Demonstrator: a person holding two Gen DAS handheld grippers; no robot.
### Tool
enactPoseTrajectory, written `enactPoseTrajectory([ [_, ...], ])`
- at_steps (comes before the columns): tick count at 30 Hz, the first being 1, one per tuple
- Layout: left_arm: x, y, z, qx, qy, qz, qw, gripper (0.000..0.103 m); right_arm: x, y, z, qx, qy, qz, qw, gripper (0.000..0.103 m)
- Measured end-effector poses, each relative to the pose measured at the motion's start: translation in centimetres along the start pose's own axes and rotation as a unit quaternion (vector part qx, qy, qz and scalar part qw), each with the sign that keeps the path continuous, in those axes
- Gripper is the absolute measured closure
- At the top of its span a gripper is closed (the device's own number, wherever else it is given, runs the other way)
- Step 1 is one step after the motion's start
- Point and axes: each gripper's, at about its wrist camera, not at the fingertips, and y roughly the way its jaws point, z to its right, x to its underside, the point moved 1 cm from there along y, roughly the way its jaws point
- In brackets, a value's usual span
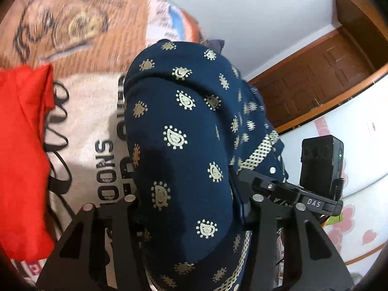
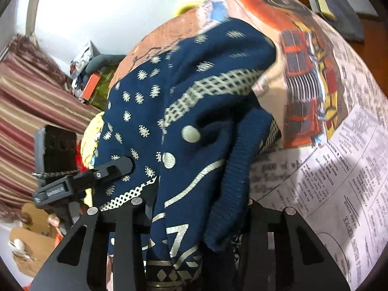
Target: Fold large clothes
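Observation:
A large navy garment with gold paisley dots and a lattice border [image 1: 179, 131] fills the middle of the left wrist view. It also shows in the right wrist view [image 2: 194, 126], bunched in folds. My left gripper [image 1: 191, 208] is shut on the garment, cloth bulging between its fingers. My right gripper [image 2: 196, 218] is shut on the garment too, at a bunched edge with a ribbed cuff [image 2: 232, 194]. The right gripper also shows in the left wrist view [image 1: 286, 189], close beside the cloth. The left gripper also shows in the right wrist view [image 2: 97, 177].
A printed bedsheet [image 1: 92, 126] with letters and cartoon prints lies under the garment, and it shows in the right wrist view [image 2: 339, 169]. A red cloth [image 1: 21, 160] lies at the left. A wooden door [image 1: 315, 82] and a striped curtain [image 2: 29, 121] stand beyond the bed.

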Motion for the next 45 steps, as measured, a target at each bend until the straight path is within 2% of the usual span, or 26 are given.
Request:
enactPoseTrajectory([
  [4, -0.7, -4.2, 1.6, -0.004, 0.025, 0.031, 0.9992, 0.054, -1.0, -0.7, -3.4, -0.014, -0.019, 0.019, 1.000, 0.068],
  [9, -1.8, -9.5, 1.7, -0.010, 0.034, 0.062, 0.9975, 0.054, -2.2, -0.6, -8.2, -0.024, -0.052, 0.035, 0.998, 0.068],
  [16, -2.1, -16.3, -1.5, -0.031, 0.025, 0.096, 0.9945, 0.054, -3.0, 2.0, -12.8, -0.050, -0.077, 0.030, 0.995, 0.068],
  [23, -1.3, -20.4, -7.1, -0.051, -0.004, 0.107, 0.9929, 0.054, -3.5, 7.9, -16.4, -0.062, -0.086, 0.004, 0.994, 0.068],
  [30, -0.5, -21.7, -13.2, -0.056, -0.049, 0.096, 0.9926, 0.054, -3.4, 13.4, -18.0, -0.061, -0.076, -0.034, 0.995, 0.068],
  [37, 0.0, -18.5, -20.2, -0.073, -0.089, 0.059, 0.9916, 0.053, -3.6, 20.4, -16.4, -0.042, -0.044, -0.086, 0.994, 0.068],
  [40, 0.1, -16.6, -23.8, -0.069, -0.112, 0.046, 0.9902, 0.050, -3.6, 22.9, -15.0, -0.036, -0.034, -0.107, 0.993, 0.068],
  [42, 0.7, -15.5, -25.6, -0.062, -0.115, 0.043, 0.9905, 0.045, -3.6, 23.7, -14.4, -0.038, -0.036, -0.117, 0.992, 0.066],
  [45, 1.5, -15.3, -25.9, -0.054, -0.104, 0.049, 0.9919, 0.041, -3.5, 23.7, -14.1, -0.039, -0.043, -0.126, 0.990, 0.062],
])
